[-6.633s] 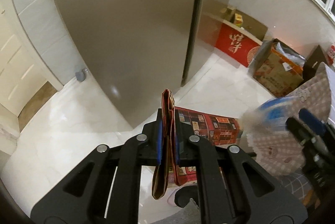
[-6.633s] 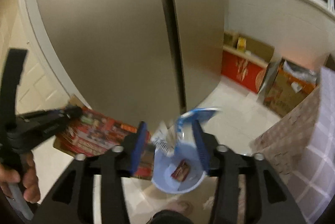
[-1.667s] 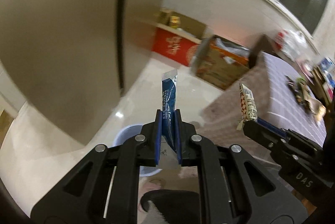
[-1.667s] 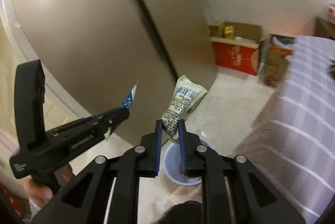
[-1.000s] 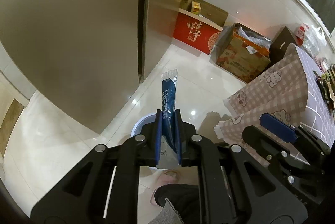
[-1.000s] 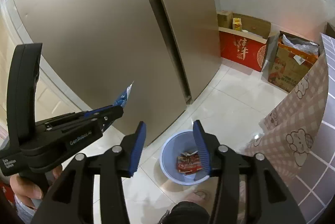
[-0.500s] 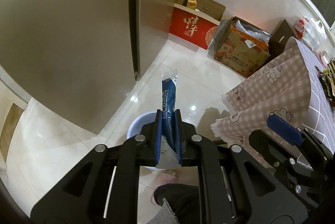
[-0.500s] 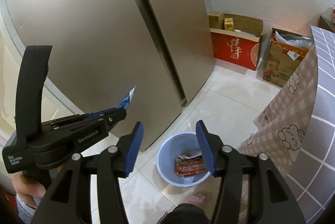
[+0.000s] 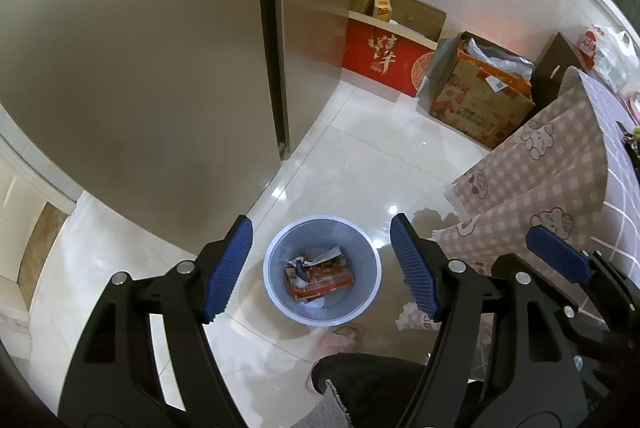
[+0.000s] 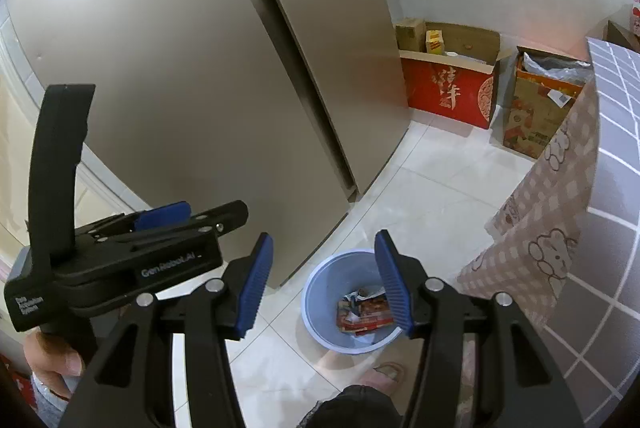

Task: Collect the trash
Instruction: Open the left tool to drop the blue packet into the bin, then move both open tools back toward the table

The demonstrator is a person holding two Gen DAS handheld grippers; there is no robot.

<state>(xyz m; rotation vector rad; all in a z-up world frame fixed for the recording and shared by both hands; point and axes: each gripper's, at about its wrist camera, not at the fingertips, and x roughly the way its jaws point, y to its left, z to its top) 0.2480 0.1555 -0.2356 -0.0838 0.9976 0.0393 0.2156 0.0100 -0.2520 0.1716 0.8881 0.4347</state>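
A pale blue bin (image 9: 362, 252) stands on the white tile floor, straight below both grippers. Inside it lie a red wrapper (image 9: 320, 276) and crumpled white and blue scraps. My left gripper (image 9: 320, 224) hangs above the bin with its jaws opening wide and nothing between them. In the right wrist view the same bin (image 10: 320, 288) holds the red wrapper (image 10: 364, 312). My right gripper (image 10: 323, 234) is open and empty over it. The left gripper (image 10: 208, 212) shows at the left of that view, with a hand on its grip.
A tall beige fridge (image 9: 140, 68) rises just left of the bin. A table with a checked bear-print cloth (image 9: 540, 188) is close on the right. A red box (image 9: 384, 60) and a cardboard box (image 9: 480, 108) stand by the far wall. A slippered foot (image 9: 340, 338) is near the bin.
The left gripper's jaws have sprung apart and the blue wrapper it held is gone from between them. The right gripper stays open over the bin.
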